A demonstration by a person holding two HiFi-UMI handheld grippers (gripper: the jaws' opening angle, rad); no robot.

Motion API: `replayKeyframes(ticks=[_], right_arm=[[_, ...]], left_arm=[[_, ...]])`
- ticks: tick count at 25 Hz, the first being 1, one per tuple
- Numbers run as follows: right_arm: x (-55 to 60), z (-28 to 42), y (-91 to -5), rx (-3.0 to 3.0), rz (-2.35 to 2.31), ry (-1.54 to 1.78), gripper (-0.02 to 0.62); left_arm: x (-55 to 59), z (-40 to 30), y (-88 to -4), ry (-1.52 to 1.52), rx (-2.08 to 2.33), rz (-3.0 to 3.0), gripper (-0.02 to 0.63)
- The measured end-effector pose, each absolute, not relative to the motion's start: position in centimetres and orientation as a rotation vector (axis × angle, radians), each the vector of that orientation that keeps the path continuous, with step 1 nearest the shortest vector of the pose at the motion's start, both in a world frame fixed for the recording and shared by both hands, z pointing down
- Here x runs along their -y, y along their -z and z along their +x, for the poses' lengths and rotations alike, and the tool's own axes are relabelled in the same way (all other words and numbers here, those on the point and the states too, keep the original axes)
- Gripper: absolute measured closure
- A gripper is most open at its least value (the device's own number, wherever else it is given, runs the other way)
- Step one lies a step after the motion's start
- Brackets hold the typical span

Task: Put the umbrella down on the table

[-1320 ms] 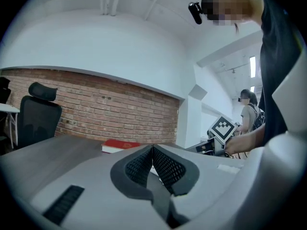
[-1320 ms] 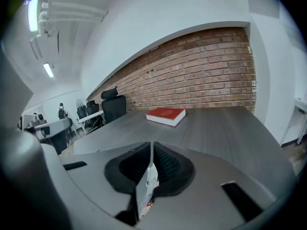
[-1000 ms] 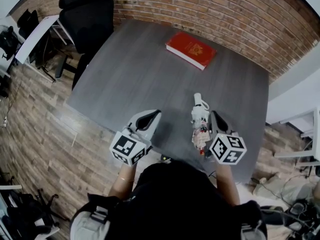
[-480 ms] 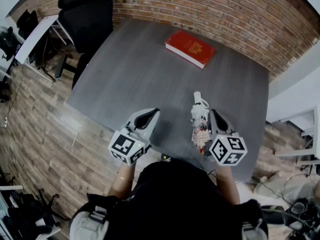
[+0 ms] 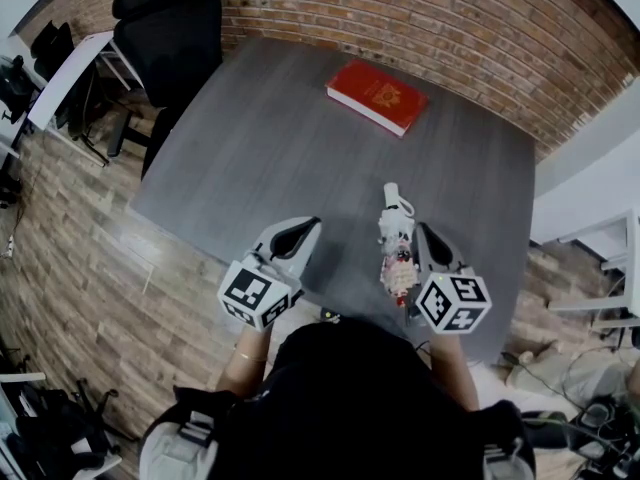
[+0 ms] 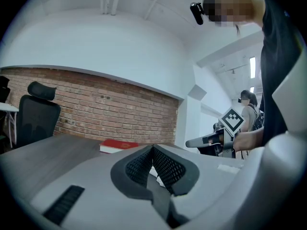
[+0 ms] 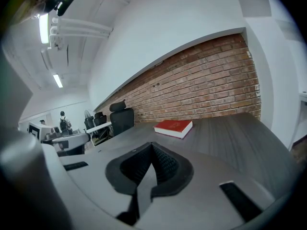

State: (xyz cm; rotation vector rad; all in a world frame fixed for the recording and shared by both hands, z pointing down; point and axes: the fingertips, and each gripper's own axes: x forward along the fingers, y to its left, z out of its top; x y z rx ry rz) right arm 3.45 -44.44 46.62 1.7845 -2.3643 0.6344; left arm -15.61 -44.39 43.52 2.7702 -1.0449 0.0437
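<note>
While the person is holding both tools over the near edge of the grey counter (image 5: 260, 148), the folded umbrella (image 5: 397, 250) is lying lengthwise on that counter, just beside the inner side of the right gripper (image 5: 424, 230). Its white handle end is pointing away toward the brick wall (image 5: 450, 28). Its near end is running in beside the right marker cube (image 5: 452, 302), so the head view is not showing whether it touches the gripper body.

The right gripper view is showing that gripper (image 7: 152, 145) with its ribbed pads pressed together at the tips and nothing between them. The umbrella is falling outside this view, behind the grey body.

The left gripper (image 5: 308, 228) is sitting well apart from the umbrella. Its own view is showing its jaws (image 6: 152, 148) likewise meeting at the tips, gripping nothing. A small pale patch is peeking through low between the pads, too little to identify.

A red book (image 5: 377, 98) is lying at the far side of the counter. A black office chair (image 5: 175, 33) is standing at the far left corner, partly cut off by the frame.
</note>
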Motion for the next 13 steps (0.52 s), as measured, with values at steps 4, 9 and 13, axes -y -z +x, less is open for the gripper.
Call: replayKeyframes(ticks=[4, 9, 13], right_arm=[[44.36, 3.68, -46.61, 2.359, 1.787, -0.631, 0.598], [44.17, 3.89, -46.98, 2.358, 1.782, -0.65, 0.598], [43.9, 3.71, -47.1, 2.359, 1.776, -0.656, 0.598]], left_arm=[[44.33, -15.49, -43.47, -0.044, 1.045, 2.77, 0.604], [44.25, -15.28, -43.48, -0.046, 1.046, 2.768, 0.604], [43.91, -15.3, -43.39, -0.048, 1.04, 2.787, 0.604]])
